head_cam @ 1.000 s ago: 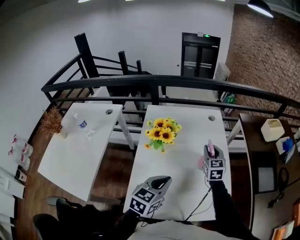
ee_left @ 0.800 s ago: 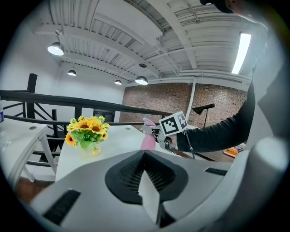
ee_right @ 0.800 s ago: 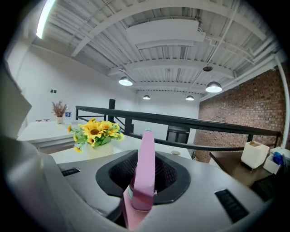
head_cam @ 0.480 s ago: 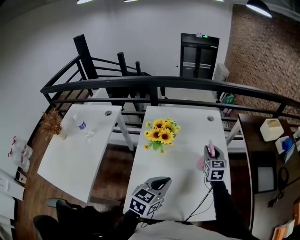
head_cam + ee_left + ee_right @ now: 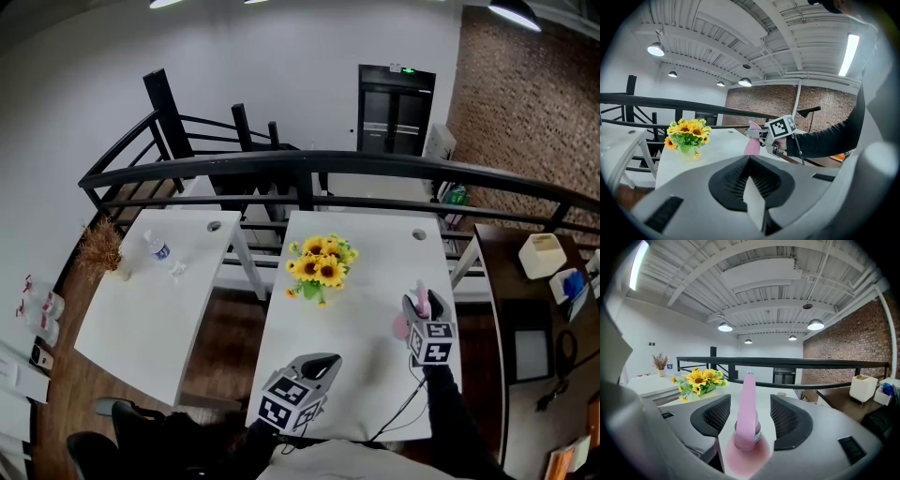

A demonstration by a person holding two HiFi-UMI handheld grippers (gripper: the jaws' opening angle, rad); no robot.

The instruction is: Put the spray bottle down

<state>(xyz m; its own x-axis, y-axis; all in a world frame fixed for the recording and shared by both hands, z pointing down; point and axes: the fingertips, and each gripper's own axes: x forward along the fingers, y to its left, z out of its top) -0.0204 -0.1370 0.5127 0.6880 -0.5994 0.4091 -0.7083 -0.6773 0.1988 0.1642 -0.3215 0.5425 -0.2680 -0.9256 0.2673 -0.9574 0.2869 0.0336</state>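
The pink spray bottle stands upright on the white table, near its right edge. My right gripper is around the spray bottle, and its jaws are opening. A gap shows on each side between the dark pads and the bottle, so nothing presses on it. In the left gripper view, the bottle sits in front of the right gripper's marker cube. My left gripper hovers over the table's near edge, its jaws together and holding nothing.
A bunch of yellow sunflowers stands mid-table, left of the bottle. A second white table at left carries a water bottle and dried plants. A black railing runs behind both tables. A dark desk with a white box lies to the right.
The right gripper's jaws have spread away from the spray bottle's sides, and the bottle stays standing on the table. The left gripper has not moved.
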